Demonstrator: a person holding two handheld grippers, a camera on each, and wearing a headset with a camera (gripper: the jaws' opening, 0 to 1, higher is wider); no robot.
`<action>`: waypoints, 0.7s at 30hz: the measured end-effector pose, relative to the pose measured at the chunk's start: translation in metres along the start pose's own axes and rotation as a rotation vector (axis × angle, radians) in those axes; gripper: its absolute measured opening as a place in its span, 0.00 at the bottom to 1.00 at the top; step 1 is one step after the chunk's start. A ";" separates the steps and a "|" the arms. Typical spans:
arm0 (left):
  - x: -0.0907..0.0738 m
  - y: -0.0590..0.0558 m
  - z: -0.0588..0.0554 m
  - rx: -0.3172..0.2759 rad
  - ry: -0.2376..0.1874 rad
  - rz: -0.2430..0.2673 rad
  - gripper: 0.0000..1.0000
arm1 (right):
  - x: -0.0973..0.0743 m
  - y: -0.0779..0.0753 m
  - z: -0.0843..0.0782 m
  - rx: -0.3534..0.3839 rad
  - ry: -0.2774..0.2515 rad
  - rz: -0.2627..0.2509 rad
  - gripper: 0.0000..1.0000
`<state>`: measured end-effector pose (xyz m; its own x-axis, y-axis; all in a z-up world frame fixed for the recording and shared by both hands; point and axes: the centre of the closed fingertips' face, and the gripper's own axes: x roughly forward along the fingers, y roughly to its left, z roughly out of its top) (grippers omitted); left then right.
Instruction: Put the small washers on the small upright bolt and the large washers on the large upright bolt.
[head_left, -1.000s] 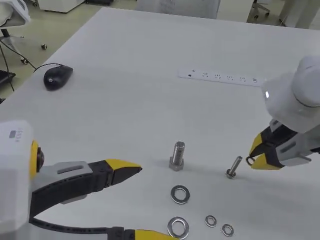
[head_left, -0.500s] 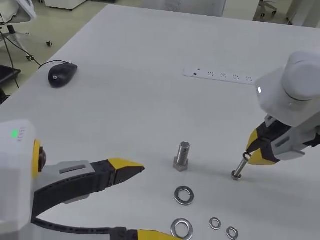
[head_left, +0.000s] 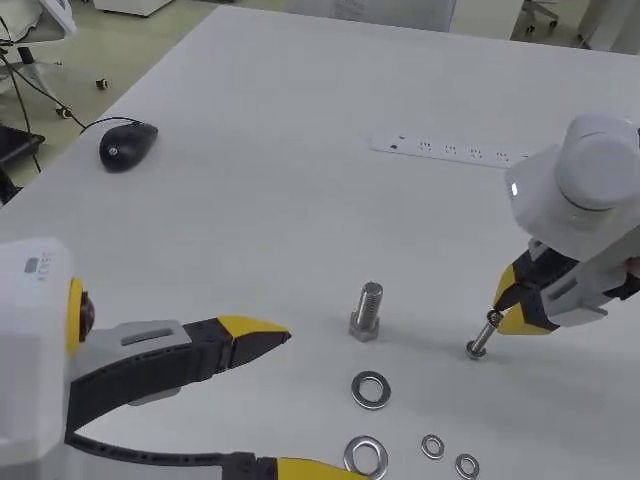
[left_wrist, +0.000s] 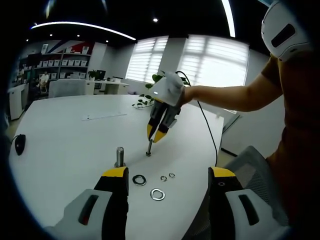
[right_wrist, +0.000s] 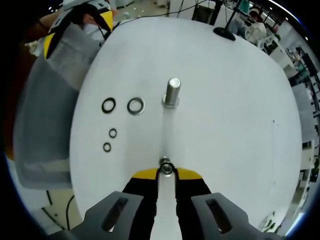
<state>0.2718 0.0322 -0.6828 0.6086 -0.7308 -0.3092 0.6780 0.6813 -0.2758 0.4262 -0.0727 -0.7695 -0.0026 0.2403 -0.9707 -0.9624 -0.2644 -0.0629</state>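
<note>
- Bench (head_left: 250, 180), white and flat, carries a large upright steel bolt (head_left: 367, 311) standing on its head.
- The right tool (head_left: 505, 312) has its yellow-tipped jaws pressed in on a small steel washer (head_left: 493, 318) at the top end of a small steel bolt (head_left: 480, 338).
- That small steel bolt leans, head on the bench, to the right of the large upright steel bolt and apart from it.
- Two large loose washers (head_left: 371, 390) (head_left: 365, 455) and two small loose washers (head_left: 432, 446) (head_left: 466, 465) lie flat nearer the person.
- The left tool (head_left: 285, 400) hovers with jaws spread wide, holding nothing.
- A black computer mouse (head_left: 128, 145) and a white power strip (head_left: 450, 152) lie farther back.
</note>
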 end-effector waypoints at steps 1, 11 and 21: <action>0.000 0.000 0.000 -0.002 -0.001 0.000 0.64 | 0.001 0.000 0.000 0.000 0.000 0.001 0.12; -0.001 0.002 -0.001 -0.007 0.000 0.005 0.64 | 0.018 0.002 -0.005 0.000 0.002 0.011 0.13; -0.001 0.004 -0.003 -0.017 0.001 0.012 0.64 | 0.035 0.000 -0.011 -0.001 -0.006 0.019 0.13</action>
<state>0.2726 0.0361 -0.6859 0.6163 -0.7224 -0.3134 0.6634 0.6908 -0.2876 0.4293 -0.0744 -0.8057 -0.0224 0.2405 -0.9704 -0.9620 -0.2695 -0.0446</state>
